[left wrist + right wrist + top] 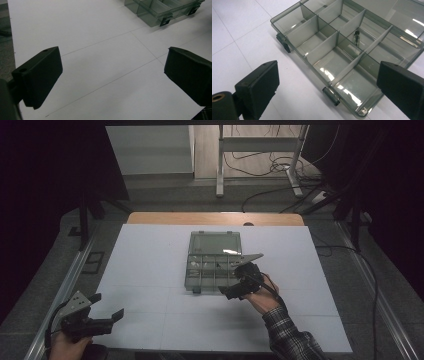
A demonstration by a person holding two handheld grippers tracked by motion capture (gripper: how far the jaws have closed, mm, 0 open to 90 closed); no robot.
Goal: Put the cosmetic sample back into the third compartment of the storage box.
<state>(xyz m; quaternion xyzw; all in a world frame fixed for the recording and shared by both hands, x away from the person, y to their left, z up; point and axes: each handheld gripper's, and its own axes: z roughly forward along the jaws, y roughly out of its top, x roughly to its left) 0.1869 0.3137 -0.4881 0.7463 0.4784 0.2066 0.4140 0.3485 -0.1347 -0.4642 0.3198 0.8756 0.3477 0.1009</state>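
Right gripper view: right gripper (327, 82) gapes empty over the open box (322, 53) — a low jaw could shove it. Left gripper (112, 75) is open too, parked well clear.

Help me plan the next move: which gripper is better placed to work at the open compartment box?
Right. The right gripper hangs open at the compartment box's near edge, looking straight into its cells. The left gripper sits open near the table's near-left corner, well clear of the box.

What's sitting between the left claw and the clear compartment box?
Nothing: in the left gripper view, only bare white table top runs from the open left claw to the compartment box. The high view agrees.
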